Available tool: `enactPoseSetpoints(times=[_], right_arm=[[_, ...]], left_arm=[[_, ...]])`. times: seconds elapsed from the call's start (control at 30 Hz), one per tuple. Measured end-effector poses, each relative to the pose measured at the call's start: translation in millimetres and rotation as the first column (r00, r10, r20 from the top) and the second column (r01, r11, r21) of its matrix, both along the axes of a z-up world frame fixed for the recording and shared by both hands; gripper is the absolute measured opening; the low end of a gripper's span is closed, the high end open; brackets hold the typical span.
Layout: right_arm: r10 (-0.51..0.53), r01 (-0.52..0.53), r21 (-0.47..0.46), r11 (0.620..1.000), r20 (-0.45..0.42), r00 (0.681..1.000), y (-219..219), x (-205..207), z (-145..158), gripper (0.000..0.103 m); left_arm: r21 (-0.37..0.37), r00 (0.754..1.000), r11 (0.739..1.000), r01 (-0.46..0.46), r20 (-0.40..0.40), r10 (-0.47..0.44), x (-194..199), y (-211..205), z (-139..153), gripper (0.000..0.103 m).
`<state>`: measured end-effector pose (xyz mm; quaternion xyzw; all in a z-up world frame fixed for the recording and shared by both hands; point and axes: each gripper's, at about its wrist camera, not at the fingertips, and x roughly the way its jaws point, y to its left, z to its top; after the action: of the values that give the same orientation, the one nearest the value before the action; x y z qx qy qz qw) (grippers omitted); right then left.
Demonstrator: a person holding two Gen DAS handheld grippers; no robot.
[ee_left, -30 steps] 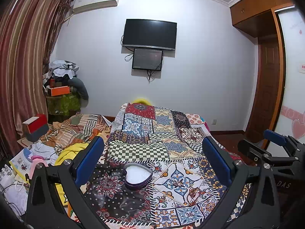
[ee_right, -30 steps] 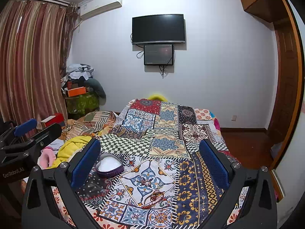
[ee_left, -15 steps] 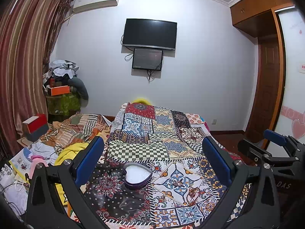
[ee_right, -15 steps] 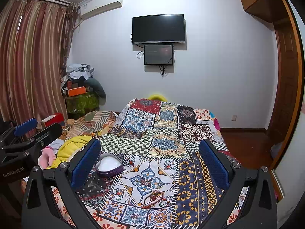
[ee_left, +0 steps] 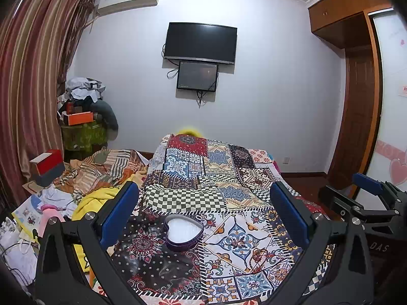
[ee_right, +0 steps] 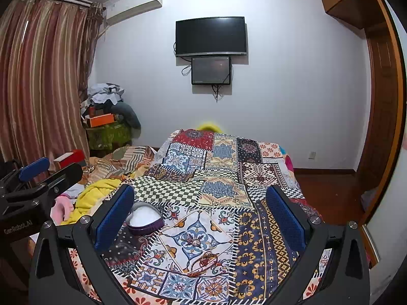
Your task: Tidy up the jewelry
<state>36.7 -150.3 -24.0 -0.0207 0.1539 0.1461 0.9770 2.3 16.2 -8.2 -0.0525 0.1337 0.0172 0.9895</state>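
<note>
The right gripper [ee_right: 201,218] is spread wide with nothing between its blue pads, hovering low over the near edge of the patchwork bedspread [ee_right: 221,178]; the left gripper [ee_left: 203,218] is likewise released and empty, and each shows at the edge of the other's view. Nearest the right gripper, just ahead of its fingers and between them, lies a small tangle of reddish-brown jewelry [ee_right: 203,261], probably a beaded bracelet or cord, though it blends into the print and its exact form is hard to tell. Farther in, toward the left, sits a heart-shaped purple box [ee_left: 183,232] with a white lining, lid off, framed between the left gripper's fingers and near the right gripper's left pad. Beyond it the bedspread runs back to a yellow pillow, with heaped clothes on the left. The step in hand looks like the first pick: the right gripper should descend straight over the tangle, pads straddling its densest part, press lightly into the soft bedding, and close without pinching cloth. The left gripper could steady the box's rim, since a light tin may slide or tip on the quilt.
</note>
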Motion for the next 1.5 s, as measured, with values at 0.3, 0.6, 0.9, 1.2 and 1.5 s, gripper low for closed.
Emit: enactPoseSetpoints(times=[0.3,0.6,0.9,1.2,1.5], right_arm=[[-0.032,0.031,-0.015,0.999,-0.056,0.998,-5.8,15.1,-14.1,0.103],[-0.105,0.093,-0.066,0.994,-0.229,0.968,-28.7,57.2,-63.0,0.103],[-0.122,0.085,-0.115,0.990,-0.369,0.922,-44.2,82.1,-108.2,0.102],[-0.057,0.000,-0.125,0.992,-0.457,0.888,-39.7,94.8,-141.6,0.102],[0.032,-0.113,-0.133,0.985,-0.494,0.869,-22.8,100.6,-151.1,0.075]], left_arm=[[-0.012,0.997,1.000,0.013,-0.076,-0.014,25.9,4.7,-11.4,0.103],[-0.104,0.952,0.994,0.043,-0.298,-0.073,78.7,13.9,-60.4,0.103],[-0.107,0.860,0.992,0.060,-0.499,-0.105,116.3,10.5,-122.4,0.103],[-0.102,0.761,0.989,0.106,-0.632,-0.147,134.0,2.2,-172.4,0.103],[-0.127,0.698,0.978,0.163,-0.686,-0.206,143.1,-5.5,-197.0,0.083]])
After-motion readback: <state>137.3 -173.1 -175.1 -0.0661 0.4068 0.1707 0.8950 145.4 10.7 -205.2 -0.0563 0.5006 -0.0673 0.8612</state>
